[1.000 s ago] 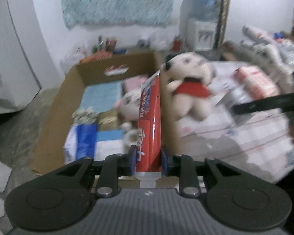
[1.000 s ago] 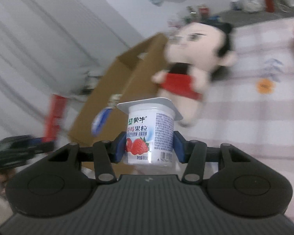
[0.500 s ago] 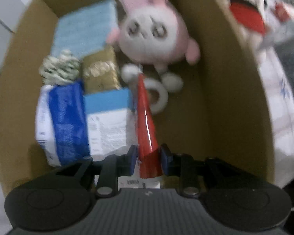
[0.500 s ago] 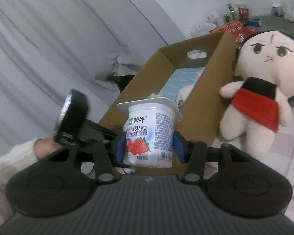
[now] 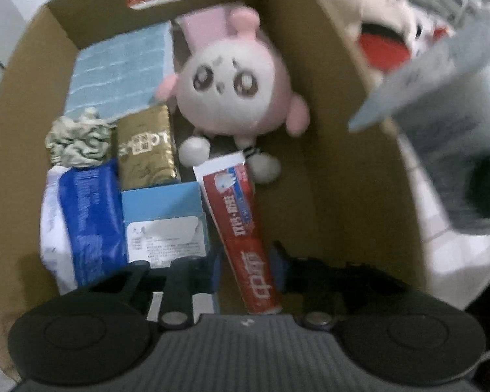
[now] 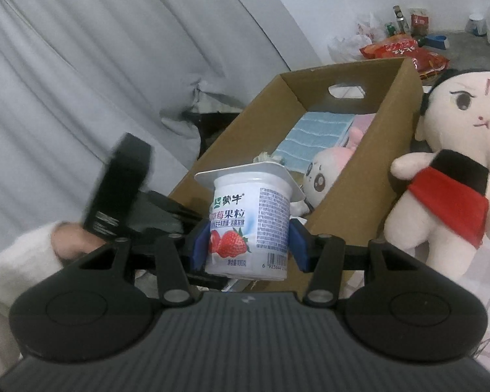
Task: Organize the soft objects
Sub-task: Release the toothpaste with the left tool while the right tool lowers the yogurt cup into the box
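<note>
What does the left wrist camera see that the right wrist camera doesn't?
Only the left wrist view shows the red toothpaste tube between the opening jaws, the gold packet and the blue-and-white pack. Only the right wrist view shows the white strawberry yogurt cup and a white sleeve. Both show the brown cardboard box, the pink round plush and the red-dressed doll.

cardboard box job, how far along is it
Done: the brown cardboard box already holds the round pink plush, tissue packs and a light blue cloth.

In hand: the left gripper is opening around the red toothpaste tube, which lies in the box; the right gripper grips the white strawberry yogurt cup.

Left: the cream doll in a red dress sits outside the box.
</note>
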